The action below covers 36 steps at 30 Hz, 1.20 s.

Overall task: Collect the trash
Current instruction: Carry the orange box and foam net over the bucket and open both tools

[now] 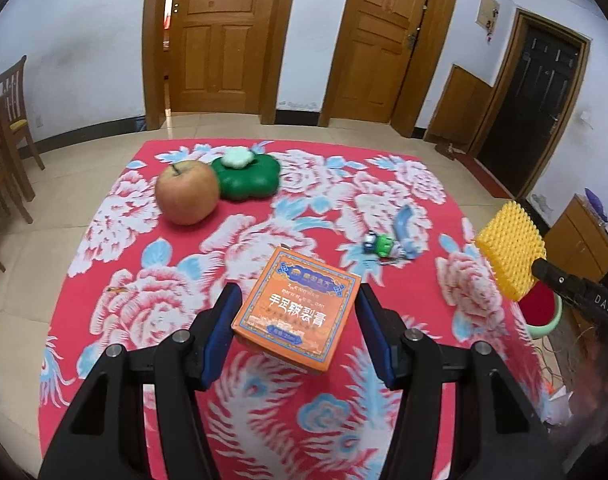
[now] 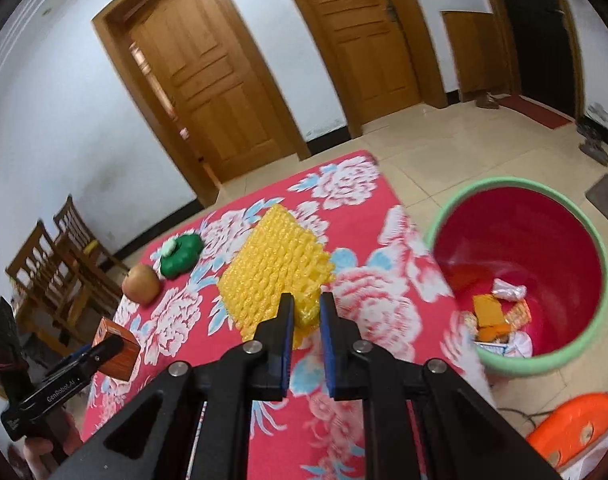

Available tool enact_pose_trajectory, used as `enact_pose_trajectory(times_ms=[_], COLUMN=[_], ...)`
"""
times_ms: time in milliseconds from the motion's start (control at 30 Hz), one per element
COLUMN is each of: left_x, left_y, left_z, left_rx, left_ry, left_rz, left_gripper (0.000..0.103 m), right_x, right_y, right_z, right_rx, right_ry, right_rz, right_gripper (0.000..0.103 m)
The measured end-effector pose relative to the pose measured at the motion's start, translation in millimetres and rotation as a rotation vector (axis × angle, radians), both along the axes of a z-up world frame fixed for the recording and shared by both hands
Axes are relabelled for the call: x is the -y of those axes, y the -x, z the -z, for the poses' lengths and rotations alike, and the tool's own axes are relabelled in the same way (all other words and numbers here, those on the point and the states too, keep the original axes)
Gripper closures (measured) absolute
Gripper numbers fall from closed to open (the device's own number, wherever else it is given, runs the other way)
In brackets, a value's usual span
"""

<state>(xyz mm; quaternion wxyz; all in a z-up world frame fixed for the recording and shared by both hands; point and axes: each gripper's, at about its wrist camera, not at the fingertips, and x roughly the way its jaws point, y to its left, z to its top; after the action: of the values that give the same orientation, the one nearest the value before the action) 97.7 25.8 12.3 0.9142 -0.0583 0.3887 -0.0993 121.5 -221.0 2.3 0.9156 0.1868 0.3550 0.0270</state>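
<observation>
Overhead, a floral tablecloth (image 1: 183, 300) spans tiled floor (image 1: 83, 184) near doors (image 1: 219, 32).

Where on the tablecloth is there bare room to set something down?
Free: the near cloth below the held orange box, and the left stretch below the apple. Crowded: the far edge, apple against green container, and around the small toy.
</observation>
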Motion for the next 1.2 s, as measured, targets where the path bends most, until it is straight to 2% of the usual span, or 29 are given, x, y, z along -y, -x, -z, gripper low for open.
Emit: enact_pose_trajectory(times_ms=[300, 767, 900, 1033, 1200], left_x=[34, 96, 116, 139, 172], left_y=[5, 4, 4, 3, 0], left_z=[-5, -5, -9, -13, -16], left_rx=[-0.008, -0.036, -0.036, -0.034, -0.03], left_ry=[0.01, -0.006, -0.01, -0.019, -0.039], left_rz=[0.069, 0.197, 0.242, 0.294, 0.36], left_gripper=[0.045, 0.045, 0.045, 0.045, 0.045], right_x=[55, 125, 141, 159, 174], right_y=[40, 58, 52, 48, 58], right_z=[-4, 23, 31, 39, 44], right_rx=[0.043, -0.002, -0.028, -0.054, -0.046], right_ry=[-0.053, -0.062, -0.043, -0.066, -0.097], right_rz=[0.163, 0.366, 0.406, 0.44, 0.472], right_gripper=[0.088, 0.087, 0.082, 0.08, 0.071])
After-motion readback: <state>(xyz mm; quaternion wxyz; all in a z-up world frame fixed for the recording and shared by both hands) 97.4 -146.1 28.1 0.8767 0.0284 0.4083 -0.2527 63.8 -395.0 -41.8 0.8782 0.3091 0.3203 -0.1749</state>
